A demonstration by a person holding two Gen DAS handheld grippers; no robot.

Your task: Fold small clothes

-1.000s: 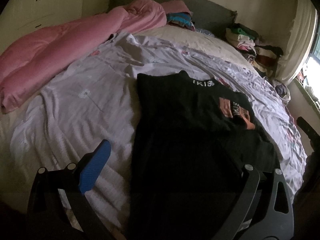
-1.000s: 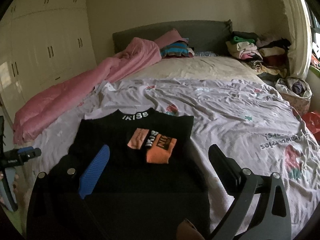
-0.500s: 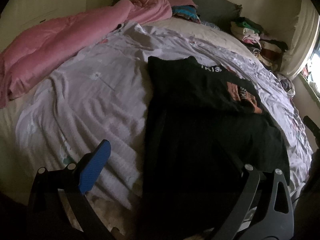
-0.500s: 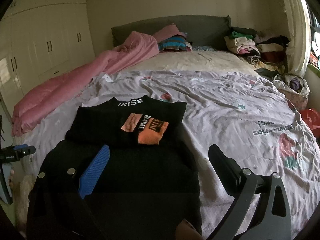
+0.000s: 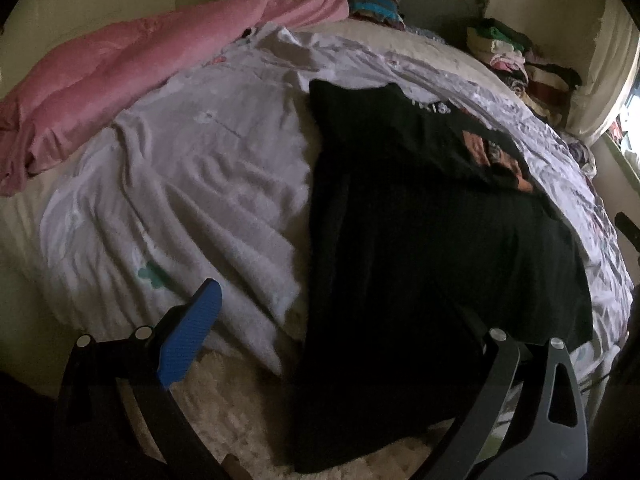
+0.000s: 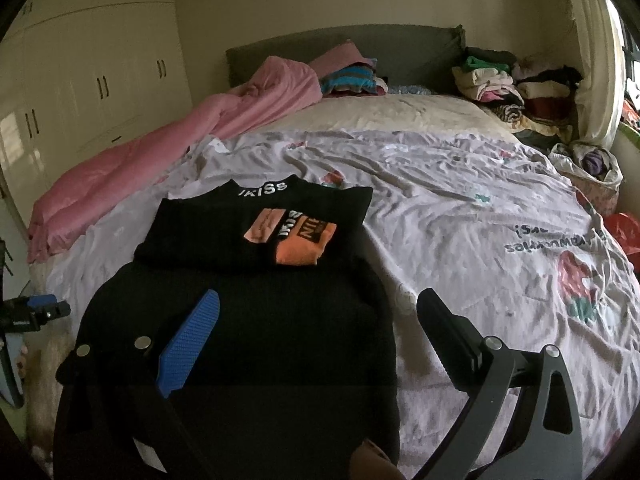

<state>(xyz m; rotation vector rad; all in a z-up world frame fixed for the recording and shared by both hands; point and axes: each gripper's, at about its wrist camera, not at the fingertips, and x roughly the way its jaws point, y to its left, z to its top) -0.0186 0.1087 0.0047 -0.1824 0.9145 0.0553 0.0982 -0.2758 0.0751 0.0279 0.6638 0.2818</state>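
Lying below both: black shirt (image 6: 256, 320) | left hand-held gripper (image 5: 344, 328) released | right hand-held gripper (image 6: 320, 316) released

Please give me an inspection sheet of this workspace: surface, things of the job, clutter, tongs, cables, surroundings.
Surface: bed with wrinkled printed sheet.
Job's things: black garment lying flat on the sheet, sides folded in, orange print facing up, lower end hanging off the bed edge.
Clutter: pink duvet along one side; clothes piles at the headboard.
Tongs: left tongs open, empty; right tongs open, empty, over the garment.
Cables: nothing seen.
Surroundings: wardrobe, curtain.
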